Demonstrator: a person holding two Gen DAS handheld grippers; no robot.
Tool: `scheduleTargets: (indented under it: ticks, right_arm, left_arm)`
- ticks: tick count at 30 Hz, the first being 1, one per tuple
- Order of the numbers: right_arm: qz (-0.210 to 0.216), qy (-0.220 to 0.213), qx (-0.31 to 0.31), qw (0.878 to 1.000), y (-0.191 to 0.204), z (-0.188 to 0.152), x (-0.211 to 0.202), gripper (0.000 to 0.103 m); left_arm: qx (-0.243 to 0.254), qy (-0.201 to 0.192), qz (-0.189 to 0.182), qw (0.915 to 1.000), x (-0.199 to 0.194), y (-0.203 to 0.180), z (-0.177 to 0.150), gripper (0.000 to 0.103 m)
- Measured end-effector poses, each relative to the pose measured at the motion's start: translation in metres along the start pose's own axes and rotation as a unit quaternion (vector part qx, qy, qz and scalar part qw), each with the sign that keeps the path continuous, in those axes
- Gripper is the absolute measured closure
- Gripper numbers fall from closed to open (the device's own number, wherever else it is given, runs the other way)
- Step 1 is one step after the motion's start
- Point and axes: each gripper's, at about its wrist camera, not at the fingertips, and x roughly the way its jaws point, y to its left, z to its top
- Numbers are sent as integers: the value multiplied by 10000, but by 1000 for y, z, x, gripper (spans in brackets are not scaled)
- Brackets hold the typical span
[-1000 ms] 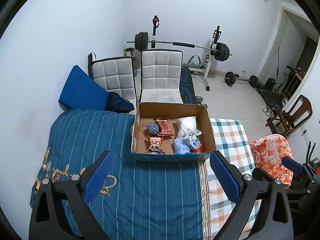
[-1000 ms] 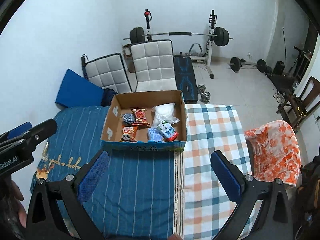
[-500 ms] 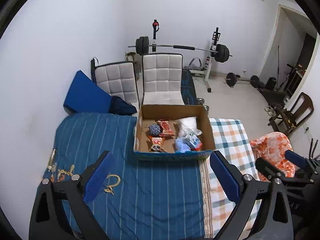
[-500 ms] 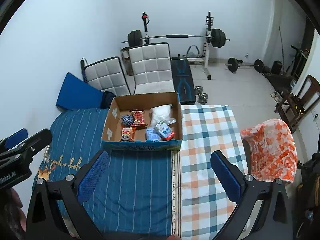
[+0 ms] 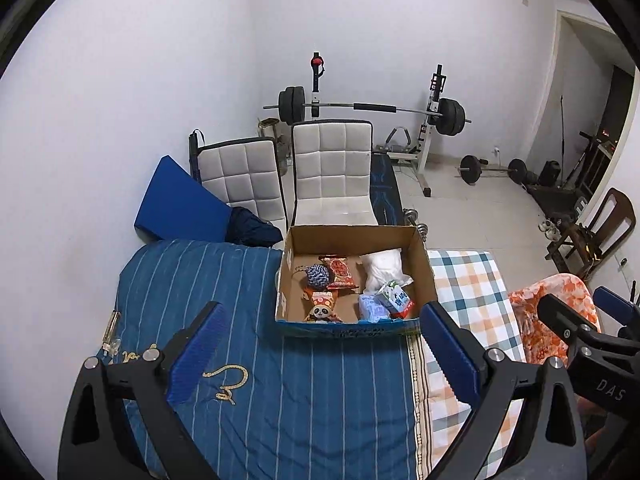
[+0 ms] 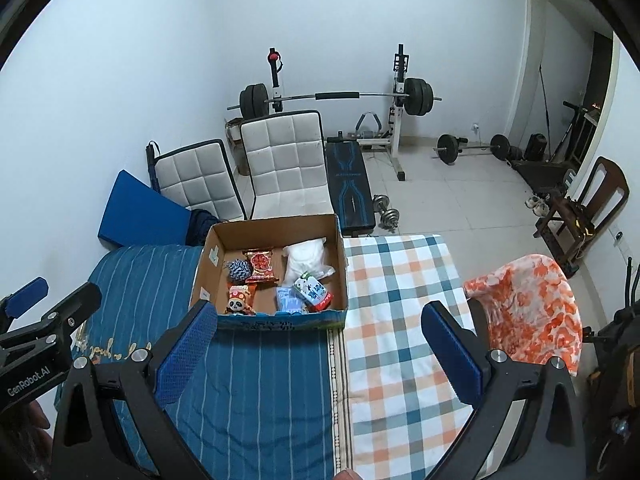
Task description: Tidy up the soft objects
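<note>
L gripper (image 5: pixel 320 352) & R gripper (image 6: pixel 318 346): both wide open, holding nothing, above bed (image 5: pixel 304 400). Cardboard box (image 5: pixel 352 328) w/ soft toys on blue-striped cover.

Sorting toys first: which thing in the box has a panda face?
The small plush in the box's near-left corner, in front of the blue-and-white yarn ball.

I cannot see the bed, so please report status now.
Left gripper open, empty. Right gripper open, empty. Soft objects in cardboard box, untouched. Nothing in the way.
</note>
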Motion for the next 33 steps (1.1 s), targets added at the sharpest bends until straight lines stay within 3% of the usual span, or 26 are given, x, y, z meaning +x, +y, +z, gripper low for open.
scheduleTargets:
  ticks: [33]
  right_arm:
    - [-37, 35, -64, 10000, 1, -5, -13, 0]
  left_arm:
    - [-97, 51, 75, 9999, 0, 11, -7, 4]
